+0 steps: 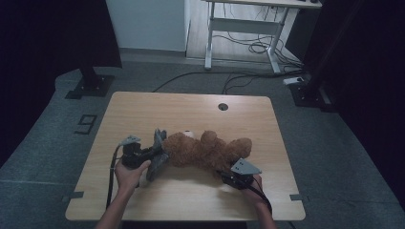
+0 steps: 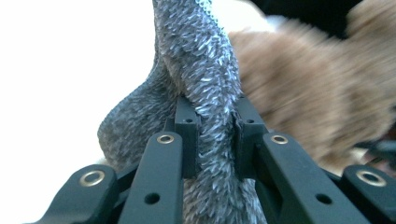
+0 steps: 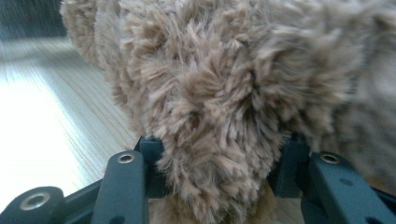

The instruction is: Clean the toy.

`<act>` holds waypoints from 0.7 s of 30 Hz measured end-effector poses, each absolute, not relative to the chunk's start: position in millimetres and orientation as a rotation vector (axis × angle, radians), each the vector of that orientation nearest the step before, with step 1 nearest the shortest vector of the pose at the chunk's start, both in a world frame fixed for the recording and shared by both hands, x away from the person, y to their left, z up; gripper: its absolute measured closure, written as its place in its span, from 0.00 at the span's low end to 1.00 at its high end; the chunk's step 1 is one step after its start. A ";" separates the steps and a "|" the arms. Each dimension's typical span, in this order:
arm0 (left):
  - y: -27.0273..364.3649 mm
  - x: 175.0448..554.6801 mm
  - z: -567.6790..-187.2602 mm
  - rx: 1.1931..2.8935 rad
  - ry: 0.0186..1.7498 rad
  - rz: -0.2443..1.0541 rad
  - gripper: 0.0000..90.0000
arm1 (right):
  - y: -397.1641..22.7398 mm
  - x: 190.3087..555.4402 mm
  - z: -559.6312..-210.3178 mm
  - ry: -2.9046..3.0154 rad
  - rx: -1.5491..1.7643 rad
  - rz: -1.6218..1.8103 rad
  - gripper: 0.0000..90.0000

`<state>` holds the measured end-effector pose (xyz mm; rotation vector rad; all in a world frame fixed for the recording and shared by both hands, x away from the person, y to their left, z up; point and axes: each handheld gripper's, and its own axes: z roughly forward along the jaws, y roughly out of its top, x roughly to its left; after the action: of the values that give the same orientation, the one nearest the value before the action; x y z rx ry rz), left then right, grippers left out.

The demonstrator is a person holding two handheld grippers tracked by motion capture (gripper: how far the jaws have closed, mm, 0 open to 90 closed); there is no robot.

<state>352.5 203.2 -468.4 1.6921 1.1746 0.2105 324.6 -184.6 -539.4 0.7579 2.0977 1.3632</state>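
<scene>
A brown teddy bear lies on its back across the middle of the wooden table. A grey fuzzy cloth stands against the bear's left end. My left gripper is shut on this cloth, and in the left gripper view the grey pile is pinched between the left gripper jaws, with brown fur behind. My right gripper sits at the bear's lower right side. In the right gripper view, a furry limb fills the gap of the right gripper, with both pads against it.
A round cable hole is in the table's far side. Bare wood lies to the left of the bear's limb. Beyond the table stand a white desk frame, floor cables and black stand bases.
</scene>
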 end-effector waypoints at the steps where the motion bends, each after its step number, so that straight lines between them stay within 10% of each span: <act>1: 201.3 349.8 -457.3 1.687 1.156 0.236 0.84 | -184.2 324.5 -539.3 2.097 0.753 1.363 0.56; 14: 92.7 369.7 -432.0 1.899 1.012 0.255 0.83 | -186.7 325.0 -540.9 2.069 0.794 1.412 0.56; 21: 116.5 374.1 -453.6 1.852 1.091 0.203 0.84 | -189.5 325.9 -538.1 2.042 0.873 1.481 0.60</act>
<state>374.1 116.5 -453.6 1.8519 1.0910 0.2027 325.9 -189.5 -538.1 0.8729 2.0420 1.4815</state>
